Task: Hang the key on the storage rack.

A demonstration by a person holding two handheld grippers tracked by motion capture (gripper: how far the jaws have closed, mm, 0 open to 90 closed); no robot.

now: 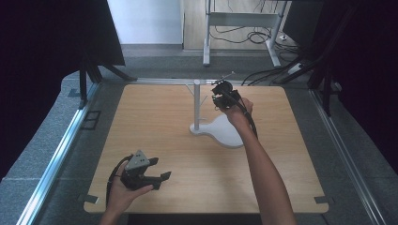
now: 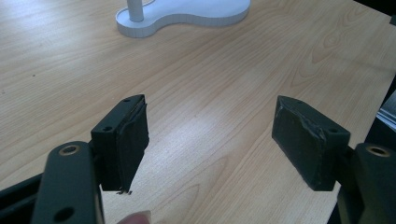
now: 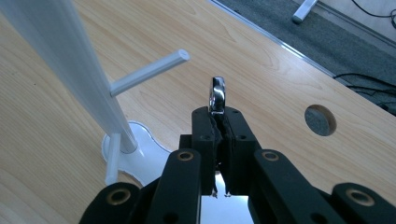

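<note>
A white stand (image 1: 196, 101) with thin side pegs rises from a flat white base (image 1: 225, 131) at the middle back of the wooden table (image 1: 164, 136). My right gripper (image 1: 217, 96) hovers just right of the pole (image 3: 70, 60), near its top, shut on a shiny metal ring (image 3: 217, 95) that sticks up edge-on from the pads. One peg (image 3: 149, 72) points toward the ring, a short way to its left. My left gripper (image 1: 162, 178) rests low at the front left, open and holding nothing (image 2: 210, 140). Ahead of it lies the base (image 2: 187, 11).
A round hole (image 3: 320, 120) is cut in the tabletop beyond the right gripper. Behind the table stand a metal frame leg (image 1: 206, 33) and floor cables (image 1: 256, 35). Dark panels (image 1: 56, 42) flank both sides.
</note>
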